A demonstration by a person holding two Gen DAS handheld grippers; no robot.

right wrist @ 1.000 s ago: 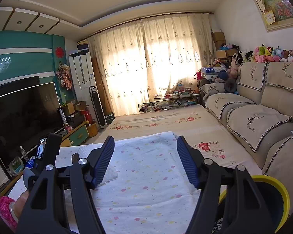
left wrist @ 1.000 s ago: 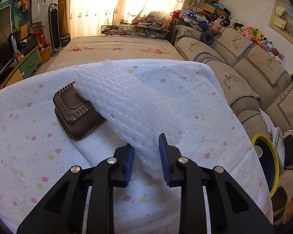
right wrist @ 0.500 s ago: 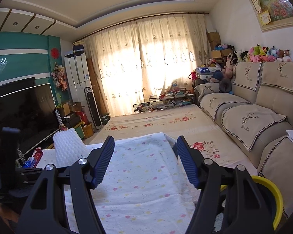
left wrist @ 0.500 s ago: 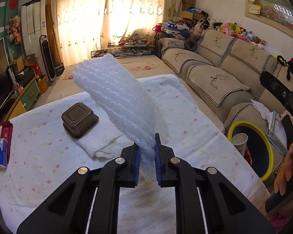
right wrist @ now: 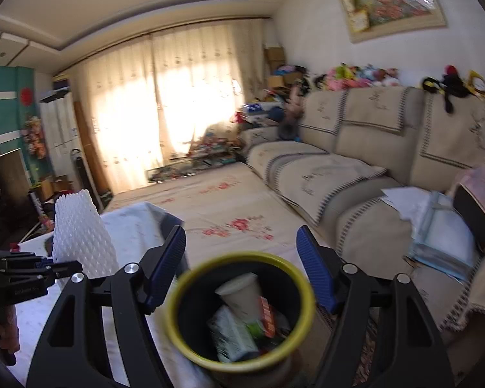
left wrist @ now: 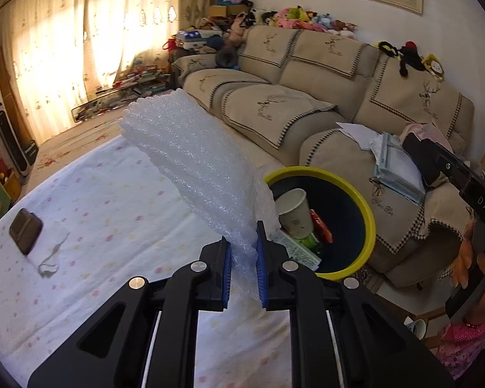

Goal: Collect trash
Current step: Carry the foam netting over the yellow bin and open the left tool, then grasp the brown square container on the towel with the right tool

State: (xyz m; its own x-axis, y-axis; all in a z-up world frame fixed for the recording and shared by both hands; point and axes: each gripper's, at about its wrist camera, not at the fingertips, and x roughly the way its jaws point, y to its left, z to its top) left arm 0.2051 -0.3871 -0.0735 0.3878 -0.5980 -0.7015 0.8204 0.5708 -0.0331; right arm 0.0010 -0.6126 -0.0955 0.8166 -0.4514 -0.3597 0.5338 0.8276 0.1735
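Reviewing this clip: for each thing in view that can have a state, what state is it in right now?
left gripper: shut on the bubble wrap, lifted off the table.
bubble wrap: rolled, pinched at its lower end, sticking up in the air.
right gripper: open, nothing between its fingers.
trash bin: upright, partly filled.
paper cup: inside the bin, tilted.
brown container: on the table.

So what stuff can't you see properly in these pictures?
- Bottom of the trash bin: in the left wrist view, the bubble wrap and the left tool cover its near side.
- Trash under the paper cup: blurred in the right wrist view.
- Brown container: small and distorted near the left wrist view's edge.
- Right tool: empty, jaws wide apart.
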